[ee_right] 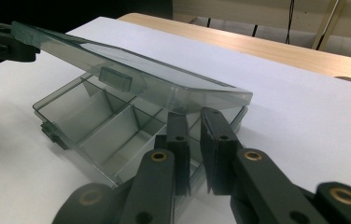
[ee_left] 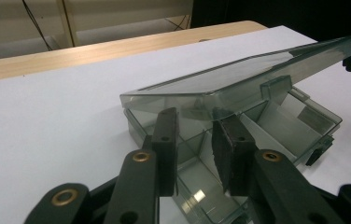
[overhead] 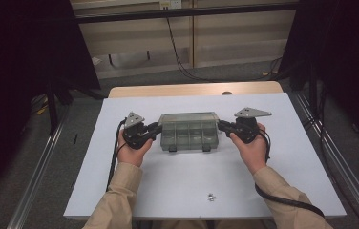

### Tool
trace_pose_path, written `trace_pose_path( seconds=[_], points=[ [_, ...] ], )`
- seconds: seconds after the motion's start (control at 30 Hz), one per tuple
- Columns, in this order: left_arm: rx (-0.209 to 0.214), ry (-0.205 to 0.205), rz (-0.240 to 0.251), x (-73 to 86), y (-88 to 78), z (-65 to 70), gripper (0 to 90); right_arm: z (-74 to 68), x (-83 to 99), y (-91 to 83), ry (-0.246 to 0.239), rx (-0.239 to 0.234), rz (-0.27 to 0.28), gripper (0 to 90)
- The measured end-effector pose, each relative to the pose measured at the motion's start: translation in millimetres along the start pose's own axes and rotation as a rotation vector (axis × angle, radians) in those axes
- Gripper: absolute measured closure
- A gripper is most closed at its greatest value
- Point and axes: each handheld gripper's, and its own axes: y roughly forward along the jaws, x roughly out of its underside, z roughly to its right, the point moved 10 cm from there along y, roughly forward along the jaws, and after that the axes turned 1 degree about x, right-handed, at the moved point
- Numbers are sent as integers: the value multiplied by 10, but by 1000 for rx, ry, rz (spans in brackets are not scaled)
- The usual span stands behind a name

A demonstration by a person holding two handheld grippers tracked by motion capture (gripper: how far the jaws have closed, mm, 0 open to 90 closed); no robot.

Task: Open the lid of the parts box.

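Observation:
A smoky clear compartment box (overhead: 189,136) lies mid-table with its lid (overhead: 188,116) partly raised. My left gripper (overhead: 157,128) points at the box's left end and my right gripper (overhead: 220,125) at its right end. In the left gripper view the jaws (ee_left: 194,119) stand apart under the lid (ee_left: 239,77), astride the box's end wall, with the pads clear of it. The right gripper view shows the jaws (ee_right: 194,116) with a narrow gap, their tips just under the lid's near end (ee_right: 131,70). The compartments (ee_right: 99,126) look empty.
A white sheet (overhead: 273,167) covers the table, with bare wood (overhead: 192,89) along its far edge. A small metal part (overhead: 211,196) lies near the front edge. Metal rails (overhead: 39,176) run down both sides of the table, and cables hang behind it.

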Motion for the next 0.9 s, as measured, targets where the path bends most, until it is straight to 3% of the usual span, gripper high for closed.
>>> trace_pose_path(
  seconds=[0.37, 0.53, 0.9],
  points=[
    [0, 18, 16, -101, 8, -12, 709, 23, -85, -2, -10, 10, 13, 793],
    [-20, 16, 34, -152, 17, -46, 676, 35, -128, 13, -22, 14, 18, 765],
    [-5, 17, 44, -238, 57, -84, 723, 65, -209, 45, -36, 16, 30, 784]
  ],
)
